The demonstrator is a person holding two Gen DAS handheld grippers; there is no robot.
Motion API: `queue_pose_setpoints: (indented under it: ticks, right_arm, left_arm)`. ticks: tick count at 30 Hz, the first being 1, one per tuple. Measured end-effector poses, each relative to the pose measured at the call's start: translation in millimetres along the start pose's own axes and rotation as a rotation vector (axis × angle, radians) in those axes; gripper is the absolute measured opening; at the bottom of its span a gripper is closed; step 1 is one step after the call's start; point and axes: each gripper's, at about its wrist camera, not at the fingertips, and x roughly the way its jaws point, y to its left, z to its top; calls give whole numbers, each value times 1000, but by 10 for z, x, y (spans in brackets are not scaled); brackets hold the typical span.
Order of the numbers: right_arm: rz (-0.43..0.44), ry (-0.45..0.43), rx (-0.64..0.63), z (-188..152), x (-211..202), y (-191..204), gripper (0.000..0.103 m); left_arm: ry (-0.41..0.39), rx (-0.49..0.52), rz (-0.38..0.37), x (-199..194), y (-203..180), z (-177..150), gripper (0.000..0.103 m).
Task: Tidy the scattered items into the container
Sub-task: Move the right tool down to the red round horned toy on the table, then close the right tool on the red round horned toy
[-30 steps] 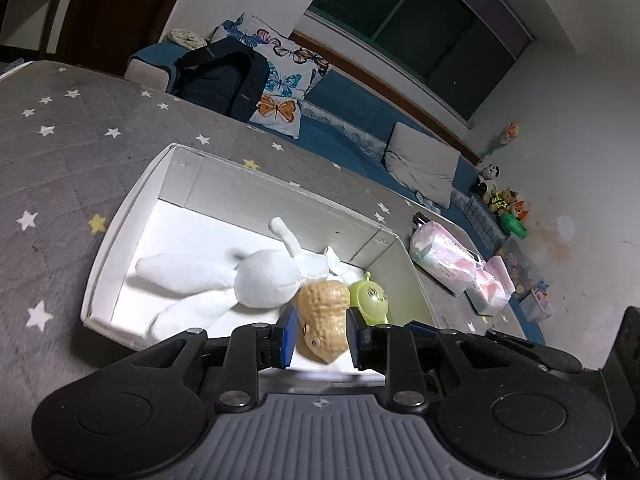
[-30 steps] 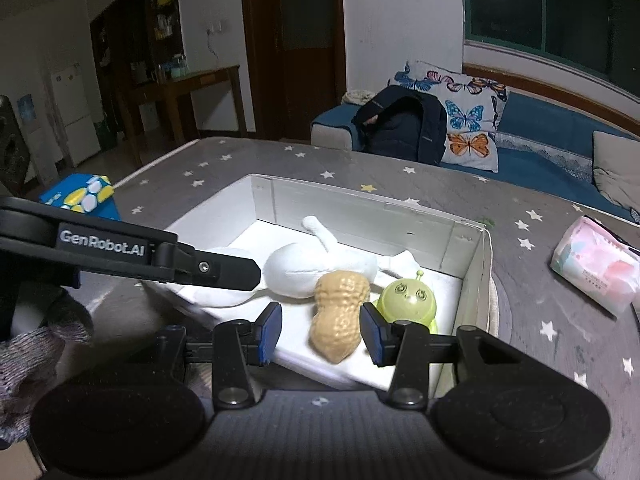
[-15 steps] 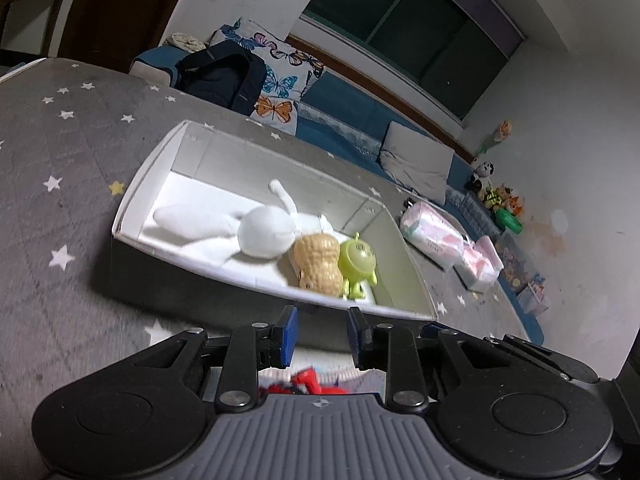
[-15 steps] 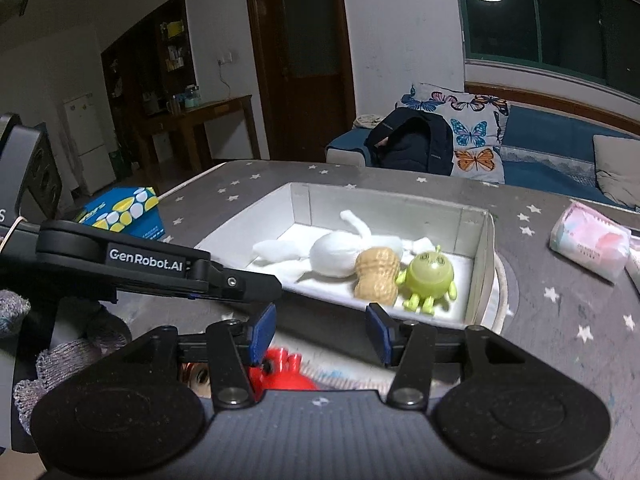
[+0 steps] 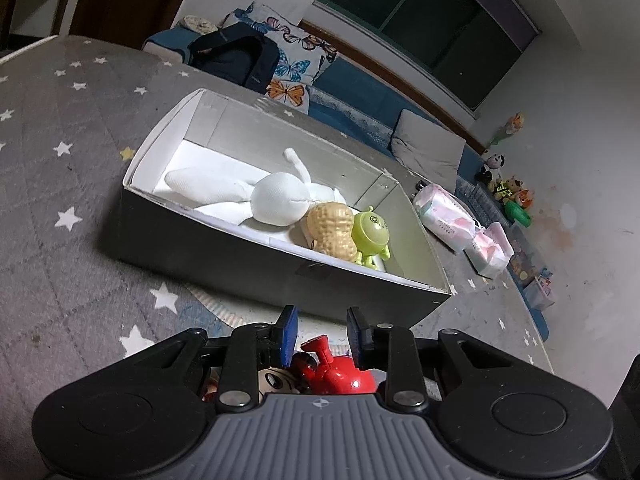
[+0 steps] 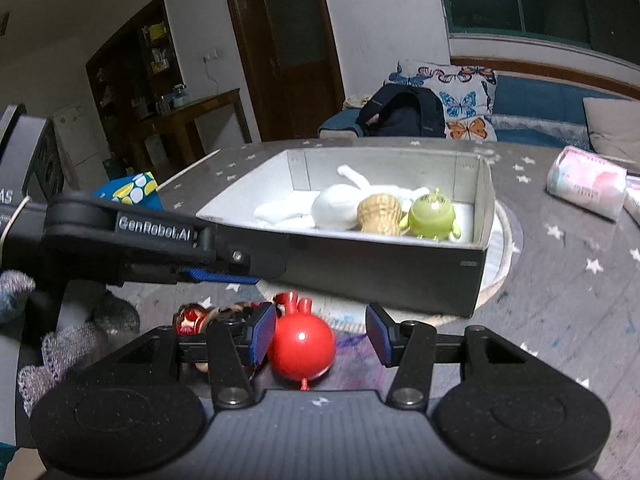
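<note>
Nearest thing first: red pomegranate toy (image 6: 301, 347) sitting on the star-print table (image 6: 560, 280), just outside the near wall of the box (image 6: 380, 276). Looks like hard glossy plastic, light, round and probably slippery, with a little crown of nubs on the far end and a short stalk on the near one. Best taken across the fat middle of the ball, not the crown, or could squirt out sideways.

Right gripper (image 6: 321, 338) spread wide around it, nothing held, left pad touching or just about touching the red shell, right pad well clear. Left gripper (image 5: 322, 336) hovering over the same spot, jaws apart and empty, red toy (image 5: 340, 376) peeking up between them. Tucked just left of it, a small cartoon-faced figure (image 6: 192, 316), mostly hidden by the gripper body, so hard to tell what exactly. Probably rigid and light too.

Further back, inside the box toward its right end: white plush rabbit (image 5: 276, 200) (soft, floppy), peanut toy (image 5: 331, 227) and green alien figure (image 5: 370, 236), all touching in a row. Beyond the box's right corner, a tissue pack (image 6: 586, 188) near the far table edge.
</note>
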Motion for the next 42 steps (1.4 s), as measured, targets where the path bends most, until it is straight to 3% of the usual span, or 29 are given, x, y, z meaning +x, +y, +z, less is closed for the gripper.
queue_pose_setpoints:
  ticks: [42]
  right_arm:
    - [43,80,74,-125,298,-24,51]
  left_arm:
    - [92,7,-12,255,-29,-41,30]
